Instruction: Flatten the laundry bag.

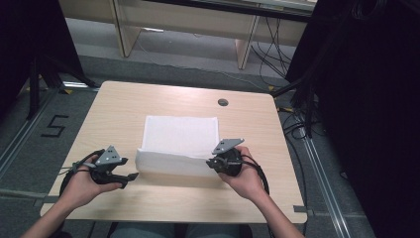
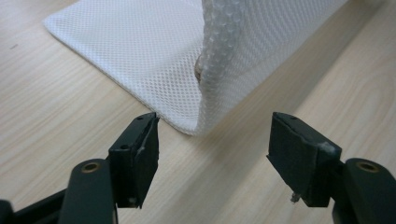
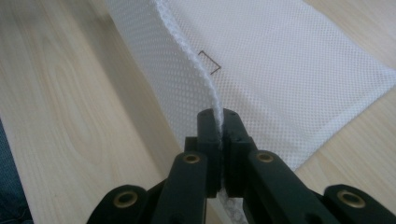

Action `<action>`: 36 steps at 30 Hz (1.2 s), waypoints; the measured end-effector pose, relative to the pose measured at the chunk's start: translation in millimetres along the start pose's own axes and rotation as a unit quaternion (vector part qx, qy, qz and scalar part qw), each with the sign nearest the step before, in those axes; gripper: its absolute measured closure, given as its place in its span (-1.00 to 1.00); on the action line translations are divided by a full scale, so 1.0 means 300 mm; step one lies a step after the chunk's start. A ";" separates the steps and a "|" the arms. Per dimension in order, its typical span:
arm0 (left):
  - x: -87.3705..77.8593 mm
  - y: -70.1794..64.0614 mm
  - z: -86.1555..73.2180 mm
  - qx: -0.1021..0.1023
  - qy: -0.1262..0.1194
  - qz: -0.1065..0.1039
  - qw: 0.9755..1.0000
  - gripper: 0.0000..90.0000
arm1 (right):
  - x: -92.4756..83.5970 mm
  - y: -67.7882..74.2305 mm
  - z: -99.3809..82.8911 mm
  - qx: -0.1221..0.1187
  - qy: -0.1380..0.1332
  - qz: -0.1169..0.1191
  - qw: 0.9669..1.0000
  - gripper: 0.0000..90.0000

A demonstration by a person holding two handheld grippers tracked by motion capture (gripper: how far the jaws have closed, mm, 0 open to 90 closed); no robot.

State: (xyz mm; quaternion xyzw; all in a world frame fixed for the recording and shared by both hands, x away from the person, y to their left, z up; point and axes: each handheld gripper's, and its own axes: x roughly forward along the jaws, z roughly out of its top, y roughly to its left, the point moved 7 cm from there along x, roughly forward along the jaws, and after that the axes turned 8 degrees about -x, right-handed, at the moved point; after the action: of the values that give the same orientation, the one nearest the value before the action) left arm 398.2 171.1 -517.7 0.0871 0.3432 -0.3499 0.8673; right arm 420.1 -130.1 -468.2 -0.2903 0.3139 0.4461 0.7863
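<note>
Left gripper (image 2: 212, 151): jaws stood wide apart, holding nothing.
Right gripper (image 3: 218, 122): clamped on white mesh cloth's (image 1: 181, 134) raised edge.

Floor mark (image 1: 53, 126): the numeral 5, in black, on the grey floor left of the table (image 1: 119, 99).
White mesh cloth (image 3: 299, 70): a small dark right-angle mark (image 3: 209, 62) near its raised edge; it is a sign, not a letter.
Other text, labels or brands: none can be read.
</note>
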 end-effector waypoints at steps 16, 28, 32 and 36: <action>0.021 -0.044 -0.005 0.027 0.005 -0.021 0.999 -0.25 | 0.014 0.039 -0.044 0.020 0.025 0.014 0.999 0.97; 0.014 -0.077 0.010 0.050 -0.005 -0.026 0.998 -0.19 | 0.037 0.082 -0.082 0.036 0.039 0.035 0.998 0.96; 0.016 -0.086 0.003 0.060 0.008 -0.027 0.998 -0.06 | 0.049 0.083 -0.099 0.025 0.043 0.031 0.998 0.96; 0.017 -0.098 -0.002 0.062 0.015 -0.032 0.997 0.14 | 0.055 0.093 -0.104 0.015 0.045 0.047 0.998 0.96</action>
State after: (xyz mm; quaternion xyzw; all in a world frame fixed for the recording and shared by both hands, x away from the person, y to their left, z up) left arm 380.8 146.8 -518.9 0.1351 0.3367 -0.3966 0.8433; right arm 394.7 -132.4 -505.4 -0.2835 0.3688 0.4640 0.7538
